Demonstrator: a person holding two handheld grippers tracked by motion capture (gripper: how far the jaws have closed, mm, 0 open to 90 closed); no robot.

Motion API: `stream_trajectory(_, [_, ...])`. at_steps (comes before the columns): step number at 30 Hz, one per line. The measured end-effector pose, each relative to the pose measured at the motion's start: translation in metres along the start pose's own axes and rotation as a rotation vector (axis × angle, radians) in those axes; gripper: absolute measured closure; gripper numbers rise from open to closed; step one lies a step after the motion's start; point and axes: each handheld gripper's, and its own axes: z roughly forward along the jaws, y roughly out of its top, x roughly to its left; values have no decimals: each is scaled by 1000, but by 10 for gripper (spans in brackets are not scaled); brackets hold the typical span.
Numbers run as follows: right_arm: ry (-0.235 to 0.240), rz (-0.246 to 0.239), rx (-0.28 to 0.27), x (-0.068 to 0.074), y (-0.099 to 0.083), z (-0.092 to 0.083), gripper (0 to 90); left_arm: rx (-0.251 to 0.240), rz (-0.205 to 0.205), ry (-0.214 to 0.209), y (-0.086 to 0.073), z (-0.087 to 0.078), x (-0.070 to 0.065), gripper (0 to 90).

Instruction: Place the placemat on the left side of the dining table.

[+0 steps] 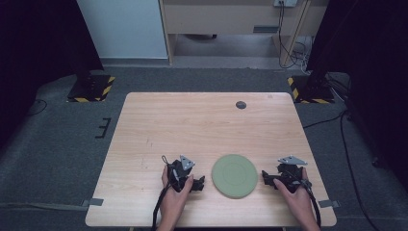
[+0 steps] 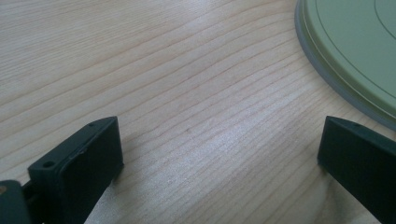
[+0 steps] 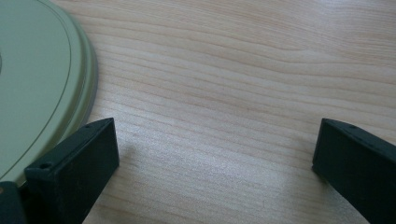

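the green plate (image 1: 234, 175) lies flat on the desk (image 1: 192, 125) between the left claw (image 1: 198, 183) and the right claw (image 1: 266, 178), both wide and empty, so a jaw may skid off its low rim.

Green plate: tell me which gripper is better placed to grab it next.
Right, narrowly. In the right gripper view, the plate rim lies right beside one of the open jaws of the right gripper. The left gripper, also open, has a strip of bare table between its jaws and the rim.
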Motion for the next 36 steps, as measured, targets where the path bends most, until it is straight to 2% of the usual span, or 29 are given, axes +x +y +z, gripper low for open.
stream_trajectory(3, [3,1,1,0,0,0,8,0,1,-2,0,0,0,0])
stream_trajectory(6, [19,-15,-3,0,0,-1,32,-5,10,-21,0,-1,2,0])
stream_trajectory(8, [33,-22,-7,0,0,-3,61,-33,10,-42,-1,-4,2,32])
stream_trajectory(10, [54,-33,-23,0,0,-8,60,-69,18,-39,0,-10,-1,30])
stream_trajectory(11, [86,-52,-54,1,0,-15,56,-78,22,-48,0,-12,-3,28])
stream_trajectory(16, [129,-75,-77,1,0,-23,56,-79,55,-90,-1,-13,-16,26])
stream_trajectory(18, [167,-113,-72,7,1,-24,52,-74,74,-113,-1,-12,-23,26])
stream_trajectory(20, [171,-116,-74,9,0,-25,54,-76,81,-118,-1,-12,-26,27])
stream_trajectory(24, [183,-152,-68,18,0,-23,55,-90,107,-146,-1,-12,-37,30])
stream_trajectory(26, [189,-163,-60,20,0,-22,55,-96,104,-152,0,-11,-40,30])
stream_trajectory(29, [195,-169,-52,21,-1,-22,56,-88,109,-155,0,-8,-45,31])
stream_trajectory(33, [193,-181,-34,23,-2,-20,57,-83,136,-146,1,-5,-51,36])
stream_trajectory(36, [189,-176,-34,23,-2,-19,53,-82,127,-139,1,-4,-51,28])
